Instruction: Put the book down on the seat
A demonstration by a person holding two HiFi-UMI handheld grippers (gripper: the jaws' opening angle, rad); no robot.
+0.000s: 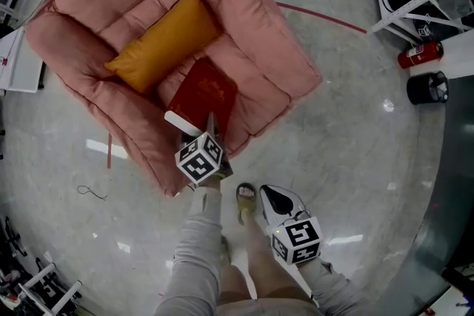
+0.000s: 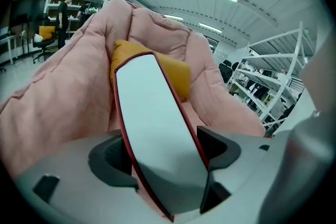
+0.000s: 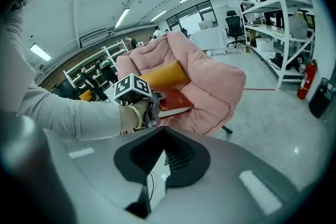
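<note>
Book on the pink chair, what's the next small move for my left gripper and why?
Probably draw the left gripper straight back off the book. It already lies on the pink seat before the yellow cushion, and the fingers look parted around its near edge rather than pressing, so only clearing away without dragging it seems left.

A pink padded chair (image 1: 259,33) stands on the glossy grey floor (image 1: 348,129). On its seat a yellow cushion (image 1: 164,41) lies aslant, and a red book (image 1: 206,94) lies just in front of it, its white page edge toward the seat's front rim. On the floor, well apart from the chair, a red fire extinguisher (image 1: 419,54) lies near a black bin (image 1: 427,87), and a thin dark cable (image 1: 90,192) lies off the chair's other side.
</note>
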